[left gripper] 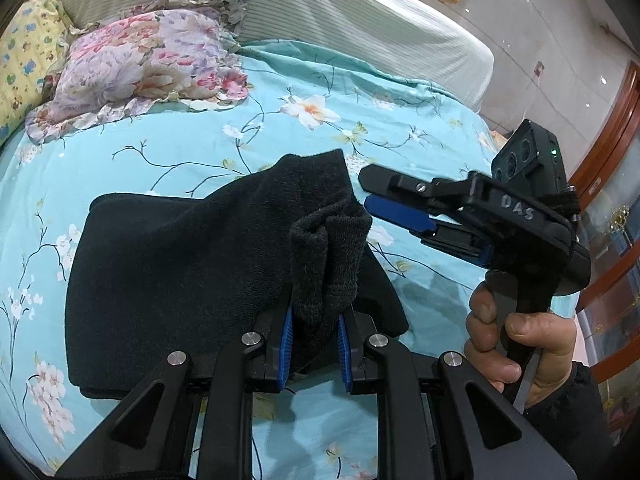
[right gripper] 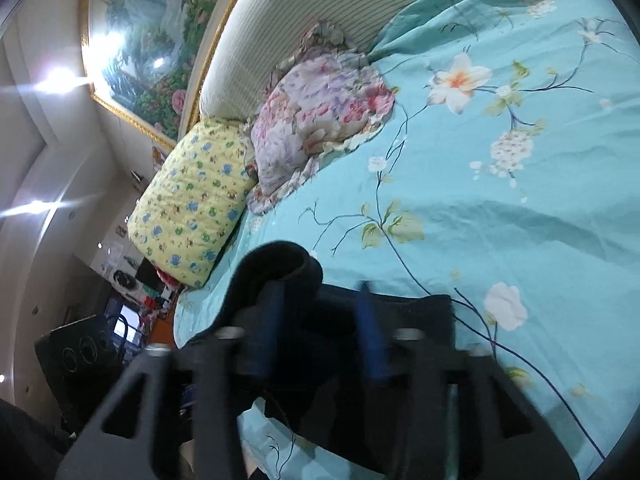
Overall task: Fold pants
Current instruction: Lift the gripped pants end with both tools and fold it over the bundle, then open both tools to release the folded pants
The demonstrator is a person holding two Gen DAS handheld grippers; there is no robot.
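A bed fills most of both views, covered by a turquoise sheet printed with white blossoms and dark branches. At its head stands a padded headboard in pale ribbed fabric. Against it lean a ruffled floral pillow in pinks and purples and, beside that, a yellow pillow with small blue and green prints. Above the headboard hangs a landscape painting in a gilt frame. The walls are pale and glossy, catching bright glints of light. Reddish wooden cabinetry stands beside the bed.
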